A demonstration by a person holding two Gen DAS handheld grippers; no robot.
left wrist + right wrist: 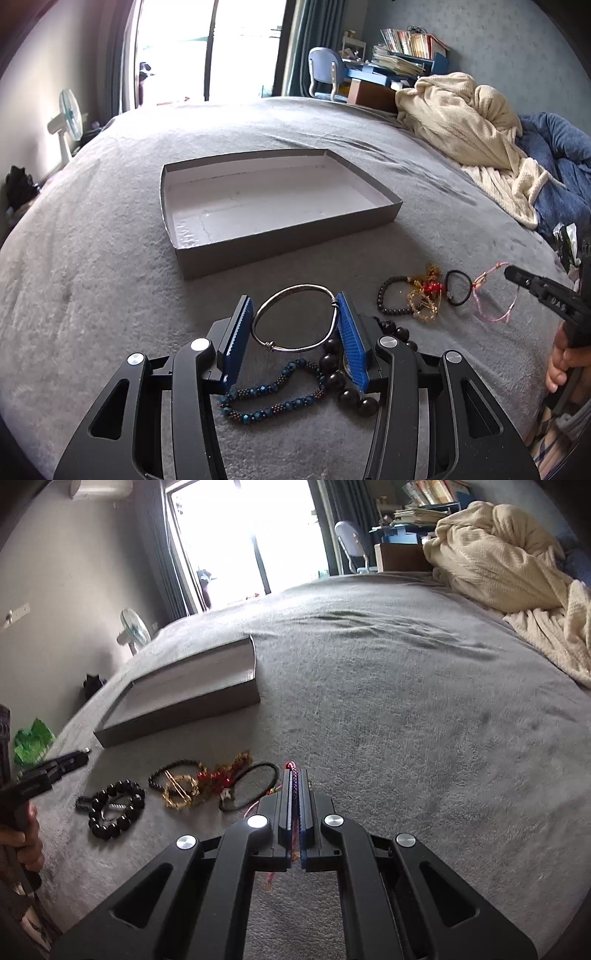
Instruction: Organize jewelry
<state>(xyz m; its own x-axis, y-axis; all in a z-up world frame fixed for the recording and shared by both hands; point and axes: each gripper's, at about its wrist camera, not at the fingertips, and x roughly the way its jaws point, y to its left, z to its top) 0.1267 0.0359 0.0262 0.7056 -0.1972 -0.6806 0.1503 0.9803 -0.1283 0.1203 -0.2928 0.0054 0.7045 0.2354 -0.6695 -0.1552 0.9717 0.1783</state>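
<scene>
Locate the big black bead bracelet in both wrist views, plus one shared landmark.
Left wrist view: big black bead bracelet sits bottom center, partly behind the left gripper's right-hand blue pad, beside the silver bangle.
Right wrist view: same bracelet lies lower left, leftmost of the jewelry row.
Shared landmark: gray tray on the bed.

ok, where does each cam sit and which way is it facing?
Left wrist: behind the open left gripper, facing the silver bangle and grey box; right gripper at right.
Right wrist: behind the right gripper, shut on a pink cord; left hand at left.
Shared: box, bed.
</scene>
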